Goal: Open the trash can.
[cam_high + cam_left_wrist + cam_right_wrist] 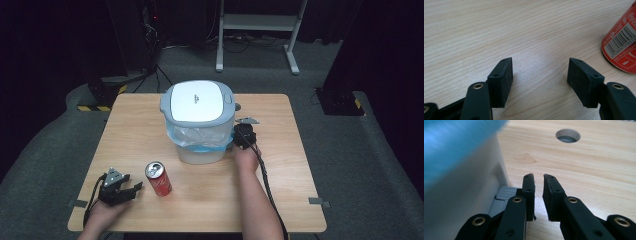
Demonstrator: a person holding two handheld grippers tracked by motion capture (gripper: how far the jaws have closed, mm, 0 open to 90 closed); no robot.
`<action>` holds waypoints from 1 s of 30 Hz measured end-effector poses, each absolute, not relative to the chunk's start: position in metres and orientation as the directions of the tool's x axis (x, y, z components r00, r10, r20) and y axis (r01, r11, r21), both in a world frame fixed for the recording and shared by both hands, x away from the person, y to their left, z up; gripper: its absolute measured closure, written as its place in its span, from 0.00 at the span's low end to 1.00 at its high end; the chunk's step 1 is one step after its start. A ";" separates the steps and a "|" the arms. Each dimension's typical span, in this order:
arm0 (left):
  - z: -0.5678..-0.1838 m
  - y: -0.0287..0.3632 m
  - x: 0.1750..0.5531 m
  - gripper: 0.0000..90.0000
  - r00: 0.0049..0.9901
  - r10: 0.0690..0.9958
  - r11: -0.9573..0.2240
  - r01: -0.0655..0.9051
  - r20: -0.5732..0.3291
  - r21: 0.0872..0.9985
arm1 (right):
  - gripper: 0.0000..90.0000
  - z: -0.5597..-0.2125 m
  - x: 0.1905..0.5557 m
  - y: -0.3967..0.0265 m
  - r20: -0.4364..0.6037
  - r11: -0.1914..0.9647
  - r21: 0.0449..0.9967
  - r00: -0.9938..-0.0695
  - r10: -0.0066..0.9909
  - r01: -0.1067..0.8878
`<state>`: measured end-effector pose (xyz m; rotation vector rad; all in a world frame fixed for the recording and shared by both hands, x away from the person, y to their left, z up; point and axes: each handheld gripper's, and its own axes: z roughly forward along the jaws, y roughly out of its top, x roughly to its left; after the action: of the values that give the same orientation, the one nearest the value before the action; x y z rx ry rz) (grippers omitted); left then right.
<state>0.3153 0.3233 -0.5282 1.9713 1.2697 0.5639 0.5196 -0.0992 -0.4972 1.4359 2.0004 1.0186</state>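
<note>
One lidded bin (200, 122) is sitting near the middle of the wooden table (280, 175), its white and grey lid closed and a pale blue liner (197, 137) bulging out under the rim. One red cola can (158, 178) is standing upright in front of the bin, toward the person's left. The left gripper (134, 189) is resting low on the table just beside the can, not touching it, its jaws spread wide with nothing between them. The right gripper (244, 136) is pointing at the bin's right side, down by a grey pedal (501, 201) at its base; its jaws are nearly together, a thin gap showing and nothing held. One round hole (568, 135) is showing in the tabletop beyond it.
</note>
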 end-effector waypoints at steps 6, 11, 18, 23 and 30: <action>-0.528 0.324 0.315 0.42 0.421 0.907 -0.260 0.594 -0.019 0.761 | 0.88 -0.501 0.526 -0.097 0.049 0.179 0.790 -0.351 0.935 0.586; -0.528 0.324 0.315 0.42 0.422 0.906 -0.259 0.596 -0.021 0.760 | 0.88 -0.498 0.528 -0.092 0.041 0.204 0.793 -0.384 0.922 0.574; -0.528 0.324 0.315 0.42 0.425 0.905 -0.263 0.594 -0.018 0.760 | 0.89 -0.500 0.530 -0.092 0.038 0.216 0.777 -0.387 0.921 0.591; -0.528 0.324 0.315 0.42 0.424 0.905 -0.261 0.595 -0.021 0.760 | 0.91 -0.501 0.525 -0.092 0.043 0.220 0.779 -0.399 0.916 0.588; -0.528 0.323 0.315 0.42 0.424 0.906 -0.264 0.594 -0.017 0.760 | 0.93 -0.503 0.501 -0.094 0.026 0.234 0.785 -0.408 0.913 0.573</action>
<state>0.3151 0.3234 -0.5283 1.9731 1.2658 0.5628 0.5014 -0.0936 -0.5030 1.3612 2.0704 1.0259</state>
